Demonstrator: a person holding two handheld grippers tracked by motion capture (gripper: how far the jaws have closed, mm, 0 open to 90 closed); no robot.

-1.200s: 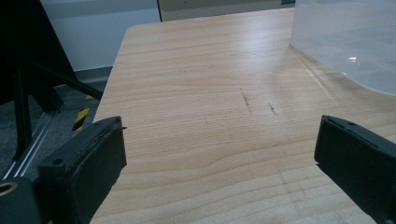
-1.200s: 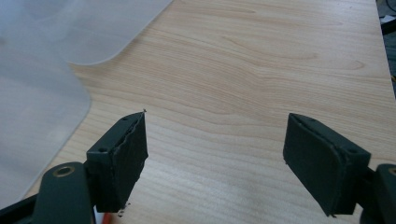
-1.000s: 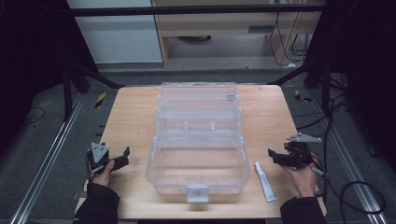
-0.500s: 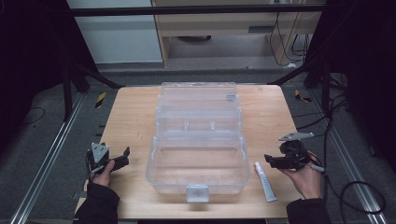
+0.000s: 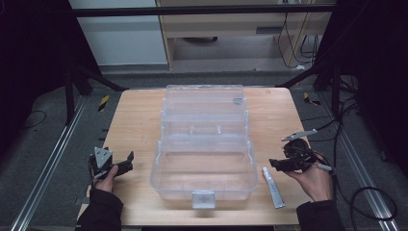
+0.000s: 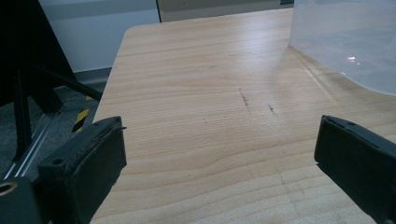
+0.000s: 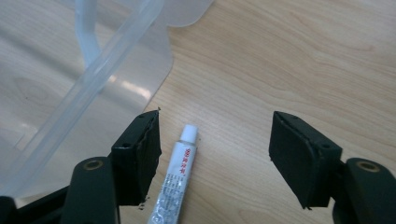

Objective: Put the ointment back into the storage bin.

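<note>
Right gripper: jaws stood wide apart and empty, aimed down at the table, with the tube lying between them but much closer to the left-hand jaw in the right gripper view.
Tube: a slim white tube with red print, flat on the wood, cap end pointing away from the gripper; in the high view it lay just beside the right front corner of the clear box.
Clear box: open, lid thrown back, apparently empty, in the middle of the table.
Left gripper: jaws also spread wide and holding nothing, resting near the table's left front edge, well apart from the tube.
Step in hand: judged to be the reach for the tube with the right gripper.
Doing it well: the gripper looked off-centre, so it would need shifting toward the box until the tube sat midway, then lowering until the pads flanked the tube's body, closing across its narrow width rather than on the cap.
Risk: the near jaw might nudge the tube or catch the box wall.
</note>
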